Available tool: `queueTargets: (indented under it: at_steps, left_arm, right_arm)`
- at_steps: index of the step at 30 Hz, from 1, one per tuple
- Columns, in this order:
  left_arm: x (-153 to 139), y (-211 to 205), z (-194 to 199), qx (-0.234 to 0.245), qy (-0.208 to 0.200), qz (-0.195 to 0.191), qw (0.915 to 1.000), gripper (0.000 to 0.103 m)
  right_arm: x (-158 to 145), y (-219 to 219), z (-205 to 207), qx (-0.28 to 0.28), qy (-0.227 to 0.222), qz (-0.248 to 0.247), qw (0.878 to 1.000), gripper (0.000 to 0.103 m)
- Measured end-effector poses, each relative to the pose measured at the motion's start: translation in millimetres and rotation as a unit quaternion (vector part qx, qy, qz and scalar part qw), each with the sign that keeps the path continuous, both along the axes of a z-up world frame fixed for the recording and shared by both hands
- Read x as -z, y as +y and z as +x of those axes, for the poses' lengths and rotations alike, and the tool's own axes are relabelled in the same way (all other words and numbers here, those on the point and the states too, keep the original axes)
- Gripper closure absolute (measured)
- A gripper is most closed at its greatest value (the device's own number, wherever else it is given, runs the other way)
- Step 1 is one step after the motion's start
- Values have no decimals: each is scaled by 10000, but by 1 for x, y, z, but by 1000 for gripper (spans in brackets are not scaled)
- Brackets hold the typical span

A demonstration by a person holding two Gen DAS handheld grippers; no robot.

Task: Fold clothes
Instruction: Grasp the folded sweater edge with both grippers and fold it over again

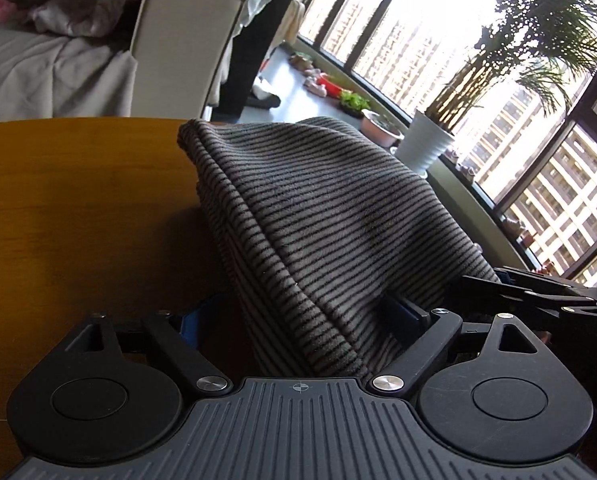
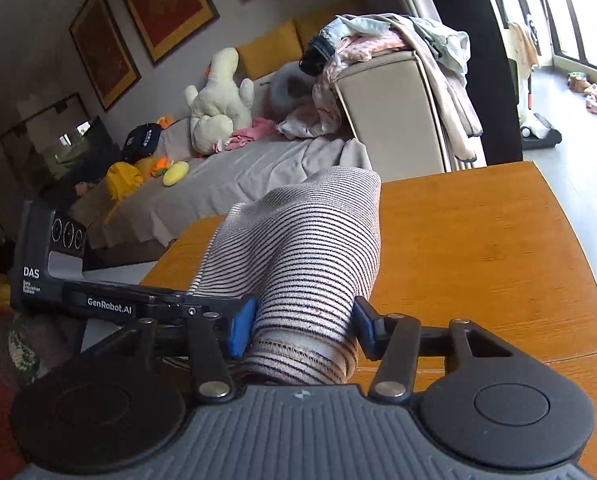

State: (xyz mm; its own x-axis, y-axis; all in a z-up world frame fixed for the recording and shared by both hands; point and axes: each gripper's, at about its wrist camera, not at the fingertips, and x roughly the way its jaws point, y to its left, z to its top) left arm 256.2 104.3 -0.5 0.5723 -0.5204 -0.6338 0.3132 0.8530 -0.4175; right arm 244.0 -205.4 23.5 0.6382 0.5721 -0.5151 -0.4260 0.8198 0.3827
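While the striped garment (image 1: 318, 232) drapes up and over your left gripper (image 1: 298, 320), its fabric hides both fingertips in the left wrist view, so you cannot tell there whether those jaws are closed or apart; only a sliver of blue pad (image 1: 188, 322) shows at the left edge of the cloth and another dark finger piece pokes out at the right. In the right wrist view, your right gripper (image 2: 304, 324) is clamped on a bunched, hemmed end of the same striped garment (image 2: 310, 248), with the blue pads (image 2: 240, 330) pressing the cloth from both sides. Just to the left of that grip you see the body of the other gripper, lettered DAS and GenRobot.AI, lying close alongside. The garment rises from the grip as a humped fold and stands above the wooden table (image 2: 478, 248), which spreads orange-brown beneath and to the right of it; in the left wrist view the table (image 1: 78, 208) lies bare to the left of the cloth. Beyond the table's far edge you see a grey-covered sofa (image 2: 258, 168) with a cream stuffed toy (image 2: 218, 100), yellow cushions and a heap of loose clothes (image 2: 398, 48) piled over its pale armrest. Farther off, from the left wrist view, a potted palm (image 1: 430, 144) in a white ribbed pot stands by the tall curved windows (image 1: 418, 40).
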Motion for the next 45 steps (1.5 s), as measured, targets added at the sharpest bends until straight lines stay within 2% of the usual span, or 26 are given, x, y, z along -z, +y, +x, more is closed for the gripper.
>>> queueTargets:
  at_steps: [2, 4, 6, 8, 11, 16, 18, 22, 25, 26, 27, 28, 30, 32, 34, 36, 37, 39, 41, 43, 44, 45]
  left_arm:
    - [2, 0, 0, 81, 69, -105, 9999, 21]
    - [2, -4, 1, 124, 108, -134, 9998, 21]
    - [-1, -8, 0, 116, 43, 10, 9999, 16]
    - [-6, -14, 1, 73, 1, 212, 9997, 11]
    - [-10, -22, 2, 44, -18, 422, 9991, 10]
    - [-6, -25, 2, 3, 56, 452, 9990, 7]
    - [-4, -23, 3, -16, 109, 407, 9991, 6]
    - [0, -22, 5, -71, 198, 351, 9992, 3]
    - [1, -21, 4, -86, 199, 342, 9992, 3]
    - [0, -21, 3, -85, 177, 366, 9991, 3]
    - [-1, -21, 2, -82, 140, 407, 9990, 3]
    - [-2, -21, 0, -79, 104, 448, 9989, 3]
    - [-4, -21, -3, -66, 44, 502, 9987, 2]
    - [-3, -18, -5, -15, 30, 471, 9989, 0]
    - [0, -18, -7, 70, 50, 425, 9991, 0]
    - [1, -22, -6, 39, 27, 428, 9991, 0]
    - [-1, -24, -6, -18, -19, 403, 9992, 0]
    - [-9, -27, -6, -99, -110, 393, 9991, 0]
    - [-19, -27, -8, -162, -273, 440, 9985, 0]
    - [-23, -28, -6, -176, -255, 447, 9985, 0]
    - [-21, -29, -3, -162, -164, 444, 9987, 0]
    - [-19, -31, 0, -147, -73, 441, 9989, 0]
  right_arm:
    - [9, -1, 5, 106, 234, -198, 9995, 50]
    - [17, -8, 7, 230, 389, -60, 9990, 47]
    - [18, -12, 6, 279, 437, 65, 9986, 45]
    - [13, -11, 6, 257, 323, -133, 9991, 38]
    - [7, -14, 10, 252, 283, -88, 9992, 30]
    - [1, -25, 29, 408, 437, 656, 9961, 18]
    - [3, -25, 39, 416, 529, 852, 9941, 17]
    - [14, -15, 65, 473, 669, 734, 9939, 17]
    - [27, -8, 94, 546, 1018, 927, 9890, 16]
    - [30, -6, 103, 485, 1167, 1105, 9858, 18]
    - [31, -3, 109, 381, 1238, 1210, 9842, 30]
    - [27, 2, 111, 311, 1150, 1159, 9861, 39]
    - [11, 6, 99, 17, 547, 1155, 9918, 47]
    - [-4, 2, 78, -296, -38, 1379, 9900, 54]
    - [-7, -3, 71, -179, -86, 1114, 9936, 54]
    - [3, -8, 75, 327, 122, 497, 9982, 57]
    - [11, -12, 77, 562, 254, 295, 9977, 53]
    - [18, -23, 78, 713, 421, 549, 9951, 50]
    - [13, -26, 74, 752, 313, 434, 9957, 50]
    - [8, -24, 69, 725, 156, 256, 9969, 45]
    - [6, -26, 68, 698, 173, 304, 9969, 41]
    - [7, -30, 67, 672, 280, 483, 9962, 29]
